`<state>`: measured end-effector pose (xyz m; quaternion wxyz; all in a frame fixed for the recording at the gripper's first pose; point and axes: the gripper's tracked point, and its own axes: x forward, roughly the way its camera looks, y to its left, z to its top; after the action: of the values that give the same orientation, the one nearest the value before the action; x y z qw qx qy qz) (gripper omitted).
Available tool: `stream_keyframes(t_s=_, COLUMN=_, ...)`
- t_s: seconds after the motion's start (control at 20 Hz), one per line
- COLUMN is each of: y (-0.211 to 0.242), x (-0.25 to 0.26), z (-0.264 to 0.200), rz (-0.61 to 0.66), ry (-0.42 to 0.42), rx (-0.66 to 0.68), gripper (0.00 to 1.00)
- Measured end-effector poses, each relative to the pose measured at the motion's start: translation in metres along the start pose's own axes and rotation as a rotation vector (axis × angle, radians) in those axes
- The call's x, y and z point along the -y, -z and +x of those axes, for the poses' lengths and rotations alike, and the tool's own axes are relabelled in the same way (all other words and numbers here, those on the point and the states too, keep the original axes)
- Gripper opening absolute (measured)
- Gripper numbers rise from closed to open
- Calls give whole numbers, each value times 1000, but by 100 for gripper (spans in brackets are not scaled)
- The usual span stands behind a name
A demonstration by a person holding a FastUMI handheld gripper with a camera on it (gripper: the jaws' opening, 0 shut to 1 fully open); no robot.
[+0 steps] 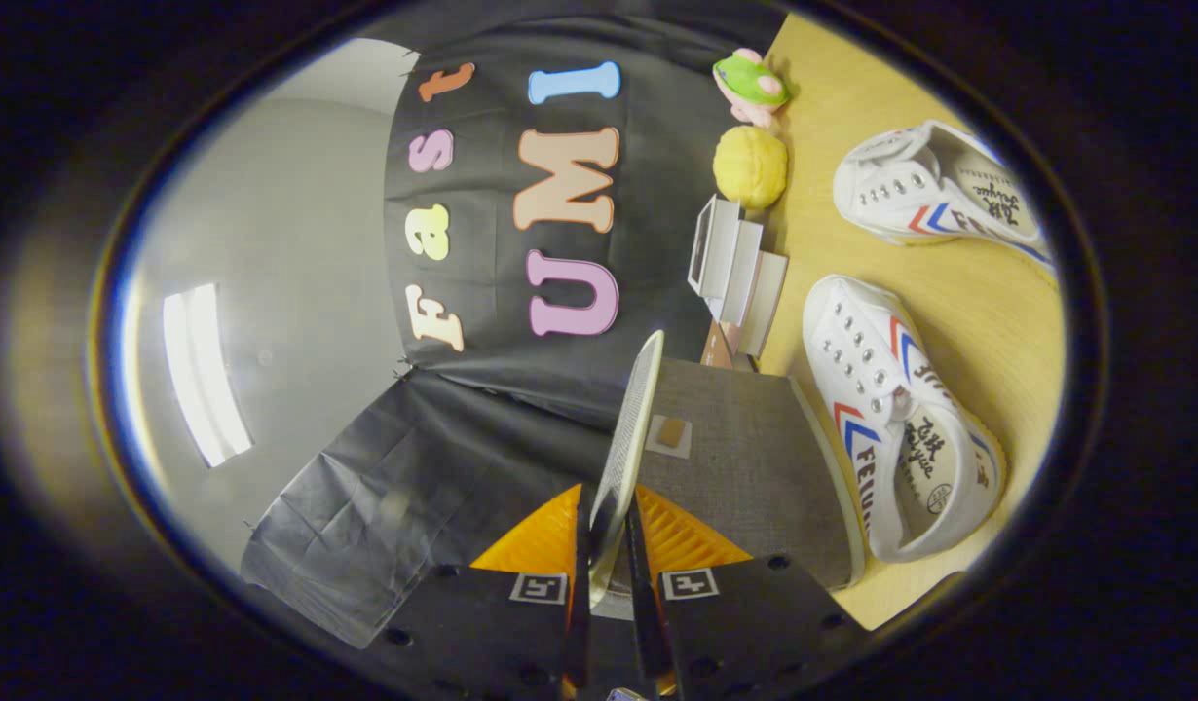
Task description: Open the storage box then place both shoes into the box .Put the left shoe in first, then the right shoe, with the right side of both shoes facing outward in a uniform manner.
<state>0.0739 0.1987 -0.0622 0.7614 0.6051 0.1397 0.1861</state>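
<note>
The gripper (607,545) has its two fingers pressed close on the thin edge of the lid (630,428), pinching it between them. The lid is a flat mesh-like panel seen edge on; its long axis runs straight ahead from the fingers and away from the camera. Touching the lid on one side is the grey storage box (745,467), its cloth-covered face carrying a small brown tab (671,433). Just beside the box on the wooden table (969,302) lies the near shoe (901,409), a white sneaker with red and blue stripes; its long axis runs roughly alongside the box, the toe pointing away from the gripper and the open heel end nearer. Beyond it, apart from the first, lies the far shoe (940,190), set at an angle to the near one. Farther off, by the booth wall, stand a small white stepped stand (730,263), a yellow ball (750,166) and a green and pink toy (750,86).
</note>
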Motion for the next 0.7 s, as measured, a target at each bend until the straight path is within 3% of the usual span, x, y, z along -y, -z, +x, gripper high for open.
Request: stream_keyframes(t_s=0.7, y=0, x=-92, z=15, rz=-302, ry=-90, rx=2, gripper=24)
